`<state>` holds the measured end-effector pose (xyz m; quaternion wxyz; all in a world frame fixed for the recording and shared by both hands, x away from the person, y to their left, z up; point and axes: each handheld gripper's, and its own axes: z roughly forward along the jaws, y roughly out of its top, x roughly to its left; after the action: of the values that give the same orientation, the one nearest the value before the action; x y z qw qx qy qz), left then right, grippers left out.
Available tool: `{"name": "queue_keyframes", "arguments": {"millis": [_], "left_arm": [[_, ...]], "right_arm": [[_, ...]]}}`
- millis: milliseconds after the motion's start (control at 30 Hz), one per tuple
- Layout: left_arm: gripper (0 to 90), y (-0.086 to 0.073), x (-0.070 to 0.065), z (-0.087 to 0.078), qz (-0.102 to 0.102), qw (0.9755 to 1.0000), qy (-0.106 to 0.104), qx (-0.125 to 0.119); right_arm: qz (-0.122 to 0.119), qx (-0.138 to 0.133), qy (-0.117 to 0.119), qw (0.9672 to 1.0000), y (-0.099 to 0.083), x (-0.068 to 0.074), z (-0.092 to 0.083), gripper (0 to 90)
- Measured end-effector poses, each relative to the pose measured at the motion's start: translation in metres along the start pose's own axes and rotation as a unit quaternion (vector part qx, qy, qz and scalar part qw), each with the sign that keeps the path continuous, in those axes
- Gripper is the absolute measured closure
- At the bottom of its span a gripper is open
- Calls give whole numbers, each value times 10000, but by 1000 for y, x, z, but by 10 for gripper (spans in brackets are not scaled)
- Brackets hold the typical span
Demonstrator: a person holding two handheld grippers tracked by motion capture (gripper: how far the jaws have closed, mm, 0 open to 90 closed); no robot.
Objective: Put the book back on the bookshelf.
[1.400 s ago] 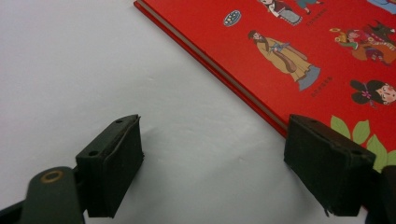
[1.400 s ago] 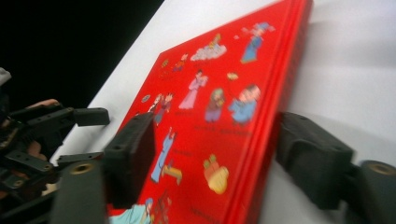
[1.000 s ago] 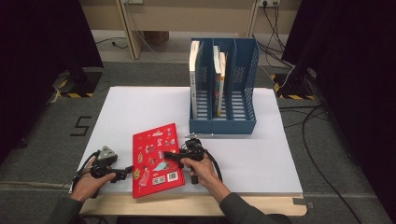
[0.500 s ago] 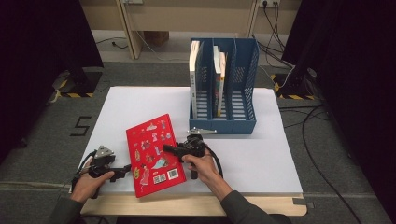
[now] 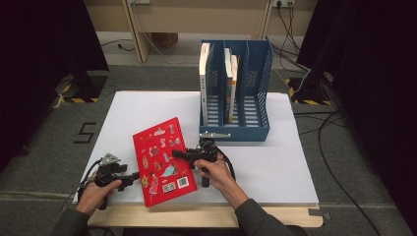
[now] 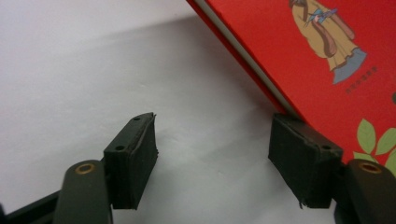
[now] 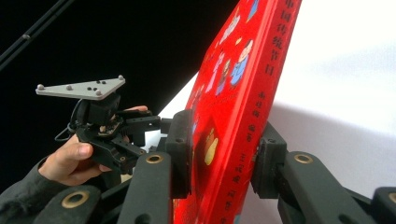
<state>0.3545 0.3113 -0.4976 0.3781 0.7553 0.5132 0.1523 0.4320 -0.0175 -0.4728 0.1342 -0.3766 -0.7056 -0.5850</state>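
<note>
A red picture book (image 5: 160, 157) stands tilted on the white table (image 5: 275, 162), its right edge raised and its left edge down. My right gripper (image 5: 181, 154) is shut on that raised edge. In the right gripper view the pads (image 7: 180, 140) press the cover and back of the book (image 7: 243, 70), and these jaws have just been closing on it. My left gripper (image 5: 134, 176) rests low at the book's lower left. Its jaws (image 6: 215, 144) have just been closing but stand apart over bare table, and the book's edge (image 6: 317, 46) lies over the right pad (image 6: 299, 158).
A blue file rack (image 5: 236, 132) stands at the back right of the table. It holds a white book (image 5: 203, 73) upright in the left slot and two more books (image 5: 230, 83) in the middle slot. Cables run over the floor beyond.
The book's right edge has risen off the table with my right gripper, so the book now leans more steeply. My left hand has stayed put.
</note>
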Motion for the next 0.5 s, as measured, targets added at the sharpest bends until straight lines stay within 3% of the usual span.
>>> {"name": "queue_keyframes", "arguments": {"millis": [233, 400, 500], "left_arm": [[378, 0, -2, 1, 35, 10000, -60, -10], [410, 0, -3, 1, 182, 9998, 36, 16], [422, 0, -3, 1, 145, 9999, 48, 0]], "right_arm": [[-6, 305, 113, 9995, 3, -2, 0, 661], [-29, 499, 27, 9987, 3, 1, 3, 645], [73, 612, -29, 9981, 3, -1, 4, 616]]}}
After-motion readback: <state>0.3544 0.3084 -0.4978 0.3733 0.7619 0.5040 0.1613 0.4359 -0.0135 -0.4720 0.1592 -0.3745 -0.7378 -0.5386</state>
